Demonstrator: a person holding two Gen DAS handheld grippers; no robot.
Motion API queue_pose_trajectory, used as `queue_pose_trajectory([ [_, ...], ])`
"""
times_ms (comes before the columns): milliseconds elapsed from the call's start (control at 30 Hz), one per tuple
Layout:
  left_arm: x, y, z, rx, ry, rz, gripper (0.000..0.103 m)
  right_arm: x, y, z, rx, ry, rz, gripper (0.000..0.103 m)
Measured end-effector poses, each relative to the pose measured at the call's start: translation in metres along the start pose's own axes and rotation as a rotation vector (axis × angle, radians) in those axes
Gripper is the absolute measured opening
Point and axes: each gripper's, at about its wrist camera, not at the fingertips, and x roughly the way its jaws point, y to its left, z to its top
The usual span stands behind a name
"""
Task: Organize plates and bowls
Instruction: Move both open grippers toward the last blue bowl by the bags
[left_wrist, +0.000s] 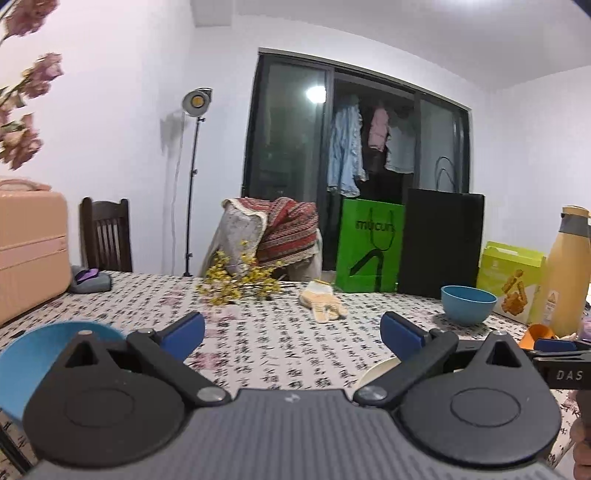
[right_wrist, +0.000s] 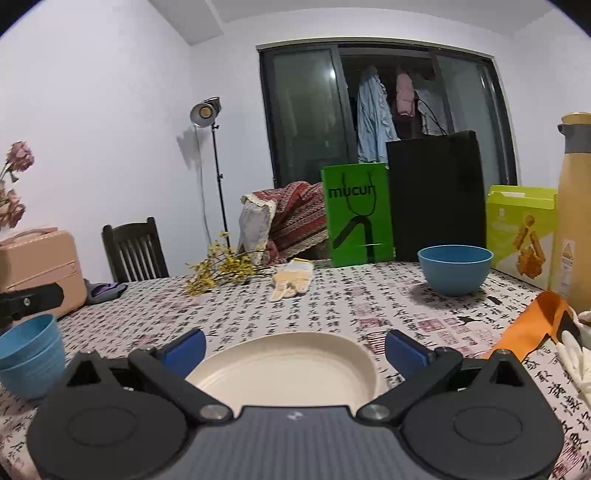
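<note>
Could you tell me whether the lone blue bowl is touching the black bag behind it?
Apart. The right wrist view shows patterned tablecloth between the blue bowl and the black bag.

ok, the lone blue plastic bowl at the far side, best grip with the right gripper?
Probably pinch the near rim of the blue plastic bowl, one finger inside: it stands upright, mouth up, walls flaring. Right gripper is open; come from the front.
</note>
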Motion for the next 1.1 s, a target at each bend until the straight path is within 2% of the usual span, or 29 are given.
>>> queue_pose_trajectory([
  [167,0.019,-0.019,0.009,0.023,0.033,-0.073,0.103,0.008,-0.02,0.007,0.025,0.014,-0.031,0.103],
  [367,0.038,-0.041,0.017,0.037,0.042,-0.125,0.103,0.016,-0.038,0.015,0.036,0.022,-0.065,0.103],
  [767,0.075,-0.073,0.032,0.028,0.1,-0.188,0.103,0.02,-0.061,0.035,0.03,-0.004,-0.115,0.103],
  [1100,0.101,-0.09,0.044,0.019,0.102,-0.209,0.103,0.032,-0.075,0.055,0.021,-0.018,-0.156,0.103],
])
